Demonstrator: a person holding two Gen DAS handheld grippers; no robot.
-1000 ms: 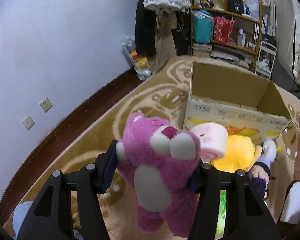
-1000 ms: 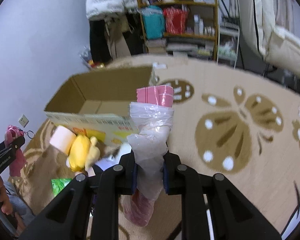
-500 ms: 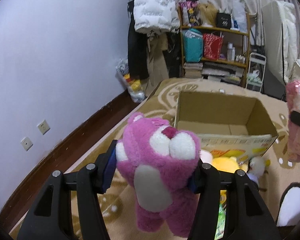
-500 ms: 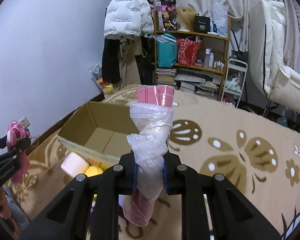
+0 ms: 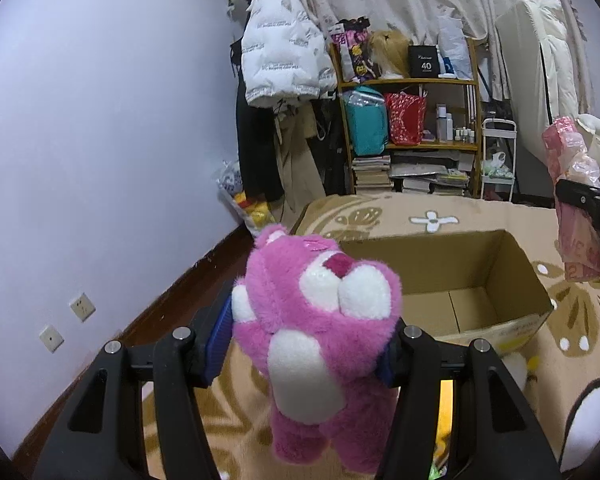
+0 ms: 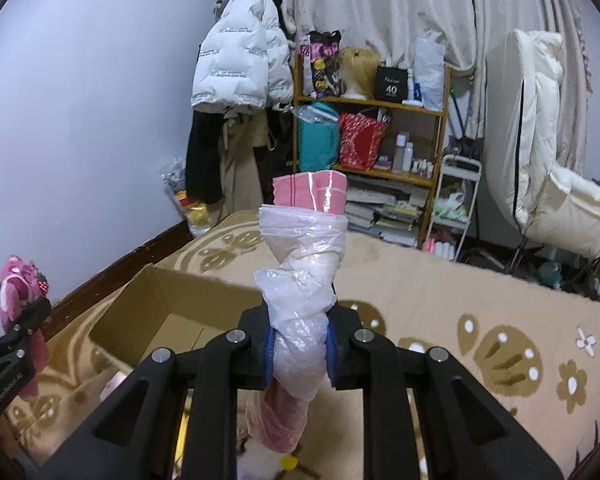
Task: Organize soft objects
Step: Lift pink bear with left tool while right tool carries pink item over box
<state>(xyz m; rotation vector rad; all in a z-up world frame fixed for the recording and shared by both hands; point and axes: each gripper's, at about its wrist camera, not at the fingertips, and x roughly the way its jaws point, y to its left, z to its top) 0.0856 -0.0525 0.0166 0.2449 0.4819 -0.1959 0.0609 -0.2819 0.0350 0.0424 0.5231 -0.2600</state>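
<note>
My left gripper [image 5: 306, 344] is shut on a pink plush bear [image 5: 320, 320] with a white muzzle and belly, held in the air before an open cardboard box [image 5: 452, 276] that looks empty inside. My right gripper [image 6: 298, 350] is shut on a pink cloth wrapped in a clear plastic bag [image 6: 304, 264], held upright above the near side of the box [image 6: 172, 312]. The bear and left gripper show at the left edge of the right wrist view [image 6: 16, 304]; the bagged cloth shows at the right of the left wrist view [image 5: 576, 208].
The box stands on a beige patterned carpet [image 6: 480, 304]. Other soft toys lie on the carpet below the grippers: a white one [image 5: 514, 366] and a pink one [image 6: 114, 384]. A cluttered wooden shelf [image 5: 412, 120], hanging coats [image 6: 240, 64] and a white chair [image 6: 556, 184] stand behind.
Both grippers have risen and tilted up with their loads. The box now looks lower and farther, and the toys on the carpet have dropped mostly out of view.
</note>
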